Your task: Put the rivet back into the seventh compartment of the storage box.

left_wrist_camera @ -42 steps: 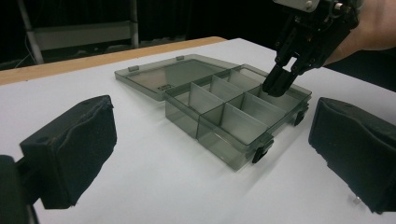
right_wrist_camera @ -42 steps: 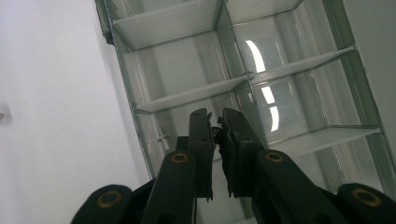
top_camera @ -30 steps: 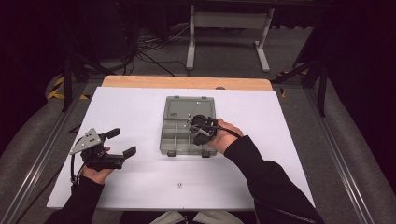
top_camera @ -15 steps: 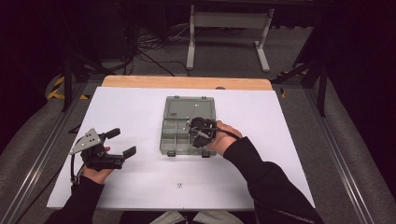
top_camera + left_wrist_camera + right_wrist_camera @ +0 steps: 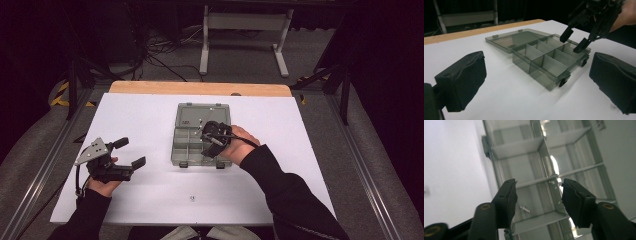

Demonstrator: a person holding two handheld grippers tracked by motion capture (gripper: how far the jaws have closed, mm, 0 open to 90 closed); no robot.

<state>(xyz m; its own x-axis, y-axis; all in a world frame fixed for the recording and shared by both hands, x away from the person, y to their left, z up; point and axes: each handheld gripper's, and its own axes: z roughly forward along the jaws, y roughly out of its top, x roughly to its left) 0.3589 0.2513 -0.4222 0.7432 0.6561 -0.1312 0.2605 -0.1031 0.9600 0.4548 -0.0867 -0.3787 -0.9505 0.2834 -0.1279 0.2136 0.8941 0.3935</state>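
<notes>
A smoky clear compartment box (image 5: 175, 150) lies open in the middle of the white table, its lid flat behind it. My right gripper (image 5: 206, 134) hangs over the box's near right compartments, tips pointing down. Its jaws have just been opening and nothing is between them. In the right gripper view (image 5: 539, 182) a small silver screw (image 5: 524, 208) lies loose on a compartment floor below the left jaw. The left gripper view shows the box (image 5: 544, 62) and the right gripper (image 5: 571, 43) above it. My left gripper (image 5: 132, 151) rests at the table's left, open and empty.
Another tiny screw (image 5: 191, 198) lies alone on the white sheet near the front edge, seen by the right pad in the left gripper view (image 5: 614, 107). A wooden strip (image 5: 200, 88) borders the table's far edge. Metal rails run along both sides.
The right gripper stays over the box's near right part and its jaws now stand apart. The left hand and gripper have not moved.
</notes>
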